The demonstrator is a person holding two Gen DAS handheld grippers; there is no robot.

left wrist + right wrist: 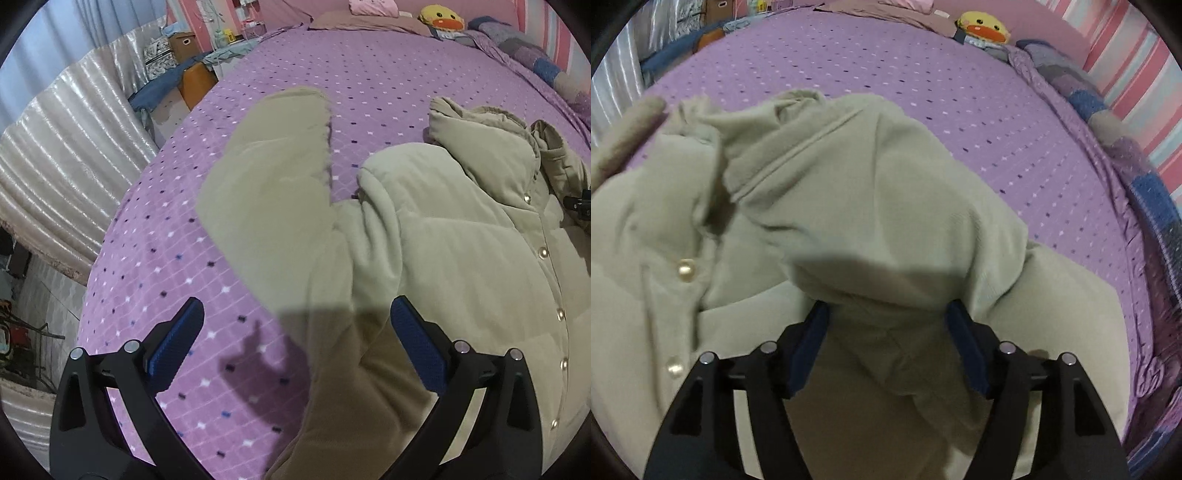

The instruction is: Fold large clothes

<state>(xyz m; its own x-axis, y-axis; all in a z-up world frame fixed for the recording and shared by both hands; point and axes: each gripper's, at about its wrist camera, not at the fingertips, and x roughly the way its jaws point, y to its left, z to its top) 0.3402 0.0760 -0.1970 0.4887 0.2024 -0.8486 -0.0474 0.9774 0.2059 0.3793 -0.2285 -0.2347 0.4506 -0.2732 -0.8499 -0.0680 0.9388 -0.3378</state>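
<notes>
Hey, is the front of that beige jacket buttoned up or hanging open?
Buttoned: the jacket front lies closed, with its pearl buttons running down the joined edge.

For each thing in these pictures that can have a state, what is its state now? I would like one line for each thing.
Pale green padded jacket: lying on the purple dotted bedspread, front snaps closed.
Jacket's left-side sleeve: blurred, spread outward over the bedspread.
Jacket's other sleeve: folded over the jacket front.
Left gripper: open, sleeve cloth between the fingers, not pinched.
Right gripper: open, sleeve cloth between its fingers.
</notes>
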